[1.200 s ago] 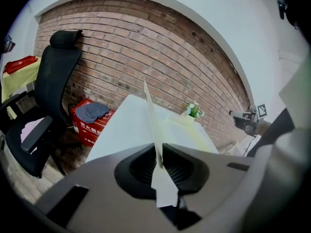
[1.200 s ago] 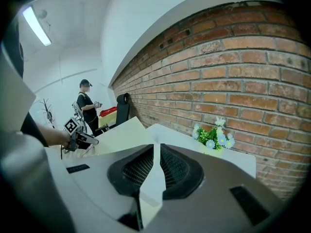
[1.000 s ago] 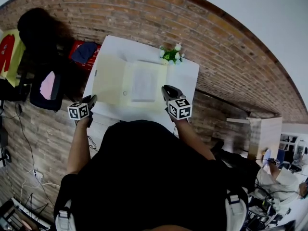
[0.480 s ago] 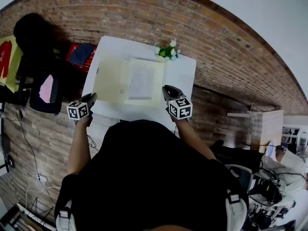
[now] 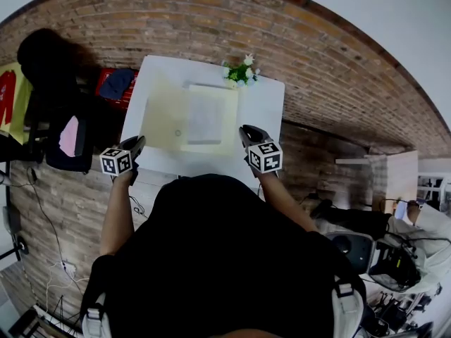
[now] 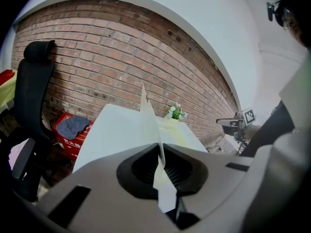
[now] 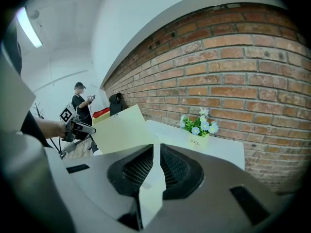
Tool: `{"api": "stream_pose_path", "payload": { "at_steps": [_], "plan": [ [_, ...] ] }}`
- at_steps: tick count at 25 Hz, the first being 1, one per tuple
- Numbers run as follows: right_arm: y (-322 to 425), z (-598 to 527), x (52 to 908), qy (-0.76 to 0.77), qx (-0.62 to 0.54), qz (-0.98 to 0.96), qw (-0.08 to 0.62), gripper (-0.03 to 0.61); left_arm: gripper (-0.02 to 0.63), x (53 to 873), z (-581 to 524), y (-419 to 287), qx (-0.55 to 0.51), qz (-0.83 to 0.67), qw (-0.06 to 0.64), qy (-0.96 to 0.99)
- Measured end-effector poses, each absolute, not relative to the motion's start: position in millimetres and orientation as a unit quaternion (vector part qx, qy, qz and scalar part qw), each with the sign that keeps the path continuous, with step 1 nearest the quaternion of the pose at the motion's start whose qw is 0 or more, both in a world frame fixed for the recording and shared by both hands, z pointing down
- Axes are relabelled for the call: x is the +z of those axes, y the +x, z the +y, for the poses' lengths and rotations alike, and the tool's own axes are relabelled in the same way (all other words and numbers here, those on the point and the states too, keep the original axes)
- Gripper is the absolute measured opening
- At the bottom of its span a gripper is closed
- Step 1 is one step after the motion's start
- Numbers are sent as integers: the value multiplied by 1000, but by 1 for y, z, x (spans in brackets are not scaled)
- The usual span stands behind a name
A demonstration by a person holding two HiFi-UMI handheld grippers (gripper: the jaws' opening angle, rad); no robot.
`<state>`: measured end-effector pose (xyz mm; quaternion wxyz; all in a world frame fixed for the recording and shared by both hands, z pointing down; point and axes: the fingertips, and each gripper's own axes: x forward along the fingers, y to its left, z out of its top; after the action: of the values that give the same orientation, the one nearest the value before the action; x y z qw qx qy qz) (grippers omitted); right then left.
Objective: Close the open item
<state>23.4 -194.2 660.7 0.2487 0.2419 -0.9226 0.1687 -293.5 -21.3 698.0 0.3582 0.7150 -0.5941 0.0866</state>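
Both tools are clamped on thin card. The left tool (image 6: 161, 165) pinches the near edge of the open folder's (image 5: 187, 118) left cover, which rises edge-on from its jaws, and the right tool (image 7: 154, 166) pinches the right side's edge. The folder lies spread on the white desk (image 5: 264, 104). Its card is pale yellow, smooth and floppy, so a hasty swing could crease it or slip it from so shallow a bite. Uneven pulling might drag it across the slick desk. Farther back, a small flower pot (image 7: 199, 130) near the folder's far corner could be toppled toward the rough brick wall (image 7: 243, 81).
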Motion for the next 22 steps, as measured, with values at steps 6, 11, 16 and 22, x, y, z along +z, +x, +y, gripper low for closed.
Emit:
{"api": "stream_pose_path", "payload": {
  "at_steps": [6,11,16,22],
  "plan": [
    [33,-193,667,247,173,-919,253,49,25,693,-27,-283,91,-580,357,726],
    [42,-190,676,252,181,-915,259,49,25,686,-31,-268,98,-566,352,739],
    [46,-186,683,252,188,-912,264,55,25,678,-39,-252,102,-549,350,752],
    [52,-183,688,256,195,-909,266,57,25,676,-48,-235,107,-532,348,765]
  ]
}}
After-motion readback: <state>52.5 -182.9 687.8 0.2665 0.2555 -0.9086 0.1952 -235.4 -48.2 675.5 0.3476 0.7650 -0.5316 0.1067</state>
